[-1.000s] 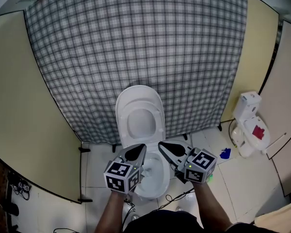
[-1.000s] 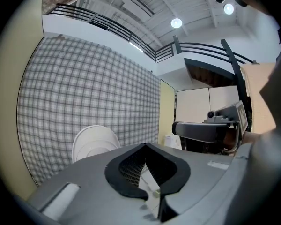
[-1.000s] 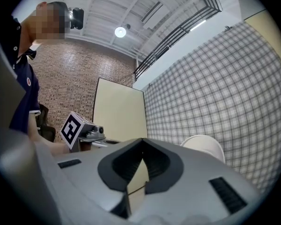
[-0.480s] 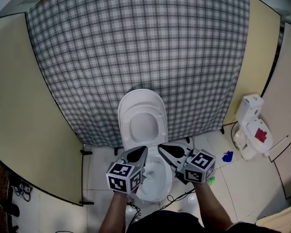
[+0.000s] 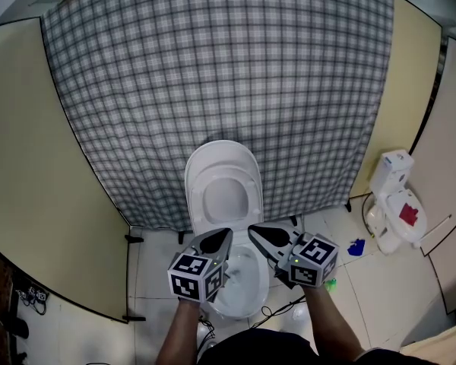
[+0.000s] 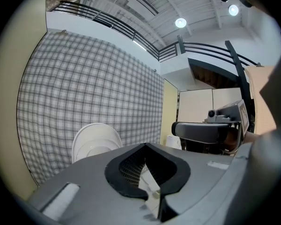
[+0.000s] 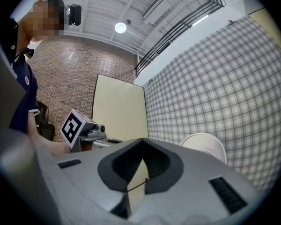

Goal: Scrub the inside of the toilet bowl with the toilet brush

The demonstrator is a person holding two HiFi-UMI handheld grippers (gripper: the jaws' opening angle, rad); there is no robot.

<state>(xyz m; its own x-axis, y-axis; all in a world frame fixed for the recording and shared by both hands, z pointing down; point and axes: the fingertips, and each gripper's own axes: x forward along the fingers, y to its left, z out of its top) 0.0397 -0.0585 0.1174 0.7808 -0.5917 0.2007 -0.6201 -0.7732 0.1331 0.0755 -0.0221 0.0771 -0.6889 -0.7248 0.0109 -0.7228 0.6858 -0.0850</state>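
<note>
1. The left gripper (image 5: 219, 236) and right gripper (image 5: 258, 233) are hovering empty, jaws pressed together, above the white ceramic toilet bowl (image 5: 236, 309).
2. No toilet brush is showing in any view, so scrubbing is not yet starting.
3. The next move is likely calling for finding the brush and opening one gripper for its handle.

No words, brands or numbers can be read on anything in these views

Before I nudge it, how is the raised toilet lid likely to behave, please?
The raised toilet lid looks glossy and rigid, so probably stiff and slippery. Standing upright before the checked cloth, it would likely swing down onto the bowl if pushed forward.
</note>
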